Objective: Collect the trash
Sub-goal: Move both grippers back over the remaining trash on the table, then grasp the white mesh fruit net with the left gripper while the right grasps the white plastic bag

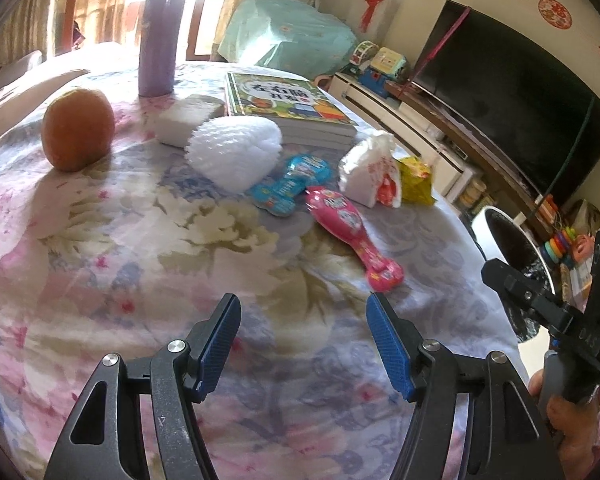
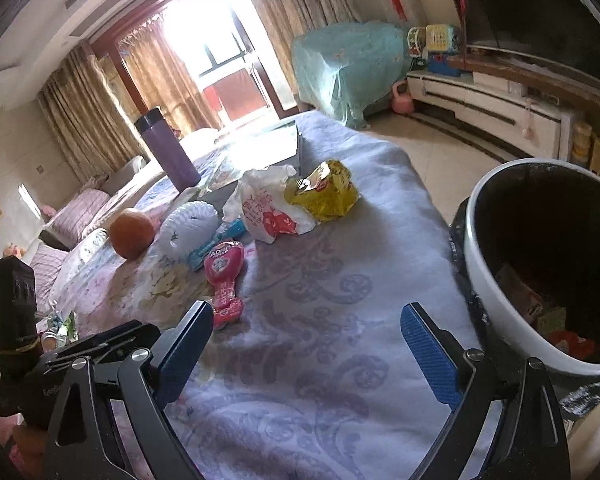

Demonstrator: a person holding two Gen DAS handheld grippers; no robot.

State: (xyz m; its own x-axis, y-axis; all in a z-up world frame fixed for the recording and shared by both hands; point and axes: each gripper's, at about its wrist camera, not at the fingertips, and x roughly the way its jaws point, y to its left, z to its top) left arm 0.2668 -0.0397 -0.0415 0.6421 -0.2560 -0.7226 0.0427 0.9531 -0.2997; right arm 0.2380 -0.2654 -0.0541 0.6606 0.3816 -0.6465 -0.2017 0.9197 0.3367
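Trash already lies in the bin [image 2: 500, 304] beside the table [image 2: 340, 300], but 4 pieces remain on the cloth: pink wrapper [image 1: 354, 236], blue wrapper [image 1: 290, 184], white bag [image 2: 268, 208] and yellow packet [image 2: 324, 194]. Left gripper [image 1: 302, 344] and right gripper [image 2: 306, 354] hover with jaws open, holding nothing.

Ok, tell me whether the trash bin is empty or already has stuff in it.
Not empty. The right wrist view looks into the open trash bin: a few pieces of packaging lie at its bottom, far below the rim.
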